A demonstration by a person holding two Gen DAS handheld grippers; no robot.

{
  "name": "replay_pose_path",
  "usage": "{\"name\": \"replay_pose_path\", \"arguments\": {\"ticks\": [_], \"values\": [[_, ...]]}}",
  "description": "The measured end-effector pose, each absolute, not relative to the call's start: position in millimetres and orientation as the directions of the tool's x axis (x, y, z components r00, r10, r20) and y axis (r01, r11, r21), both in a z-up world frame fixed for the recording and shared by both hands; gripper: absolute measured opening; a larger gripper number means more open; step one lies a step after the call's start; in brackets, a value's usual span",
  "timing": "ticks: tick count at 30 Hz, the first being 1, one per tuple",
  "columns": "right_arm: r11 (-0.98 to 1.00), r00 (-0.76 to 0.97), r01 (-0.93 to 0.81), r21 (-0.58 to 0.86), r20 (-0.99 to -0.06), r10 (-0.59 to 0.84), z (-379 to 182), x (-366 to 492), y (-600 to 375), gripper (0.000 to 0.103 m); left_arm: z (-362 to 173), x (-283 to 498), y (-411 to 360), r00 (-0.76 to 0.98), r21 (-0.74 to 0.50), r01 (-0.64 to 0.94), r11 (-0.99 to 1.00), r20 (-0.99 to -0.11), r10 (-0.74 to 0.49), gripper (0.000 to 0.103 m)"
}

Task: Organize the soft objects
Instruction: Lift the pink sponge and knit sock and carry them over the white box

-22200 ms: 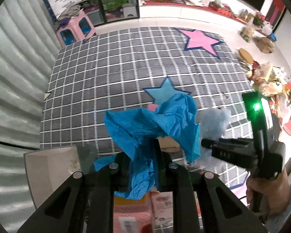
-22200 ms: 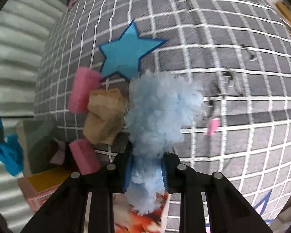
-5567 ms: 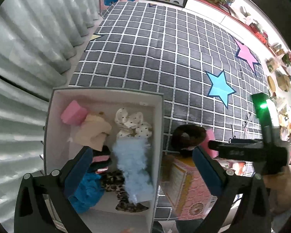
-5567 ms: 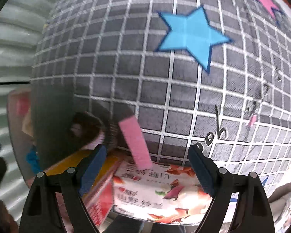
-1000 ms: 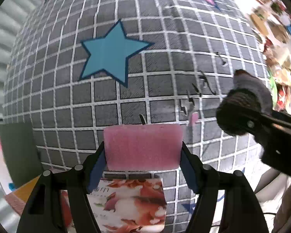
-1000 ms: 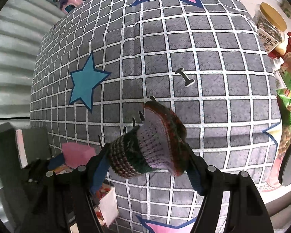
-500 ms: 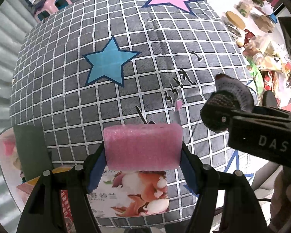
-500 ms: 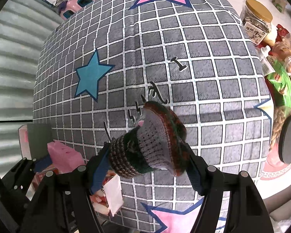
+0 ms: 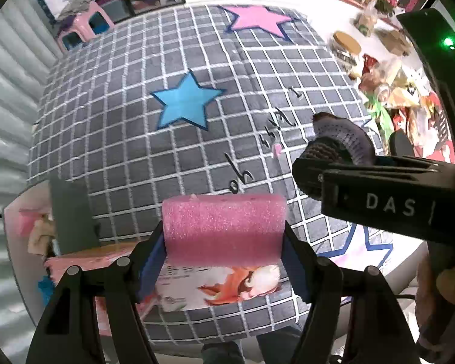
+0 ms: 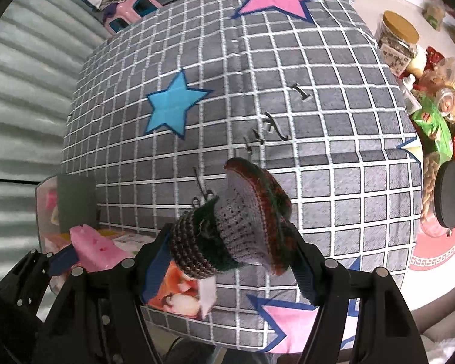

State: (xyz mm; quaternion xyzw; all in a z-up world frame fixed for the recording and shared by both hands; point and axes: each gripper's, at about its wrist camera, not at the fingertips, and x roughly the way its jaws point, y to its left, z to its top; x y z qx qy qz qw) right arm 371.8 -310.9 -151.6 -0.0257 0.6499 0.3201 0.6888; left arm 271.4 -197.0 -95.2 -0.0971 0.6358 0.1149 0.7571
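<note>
Left gripper (image 9: 224,242) clamped on pink foam block (image 9: 224,230), held above near edge of grid-pattern mat (image 9: 121,139). Right gripper (image 10: 227,248), marked "DAS", clamped on knitted piece (image 10: 236,227) above the mat. Blue star (image 9: 185,103) farther up the mat.

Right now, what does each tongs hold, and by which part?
Left tongs: the pink foam block, clamped across its two short ends. Right tongs: the knitted hat, squeezed across its sides.

Porous matt pink foam block (image 9: 224,230) between matt black plastic fingers (image 9: 297,268), coarse knitted wool piece (image 10: 236,227), soft grey checked cloth mat (image 9: 130,127) beyond the fingers
</note>
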Motion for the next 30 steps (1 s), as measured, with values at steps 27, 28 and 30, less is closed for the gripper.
{"name": "replay_pose_path", "arguments": {"ticks": [27, 28, 30], "values": [[0.543, -0.047, -0.771, 0.333, -0.88, 0.472, -47.2, 251.4, -136.3, 0.072, -13.2, 128.6, -41.9, 0.286, -0.018, -0.651, 0.759, -0.932, 0.223, 0.073], [0.536, -0.051, -0.776, 0.332, -0.88, 0.472, -47.8, 248.3, -134.0, 0.072, -13.2, 122.0, -39.3, 0.283, -0.016, -0.66, 0.751, -0.932, 0.228, 0.073], [0.515, -0.064, -0.79, 0.332, -0.88, 0.47, -47.6, 235.3, -123.6, 0.072, -14.7, 109.0, -32.3, 0.272, -0.013, -0.681, 0.732, -0.933, 0.237, 0.073]]}}
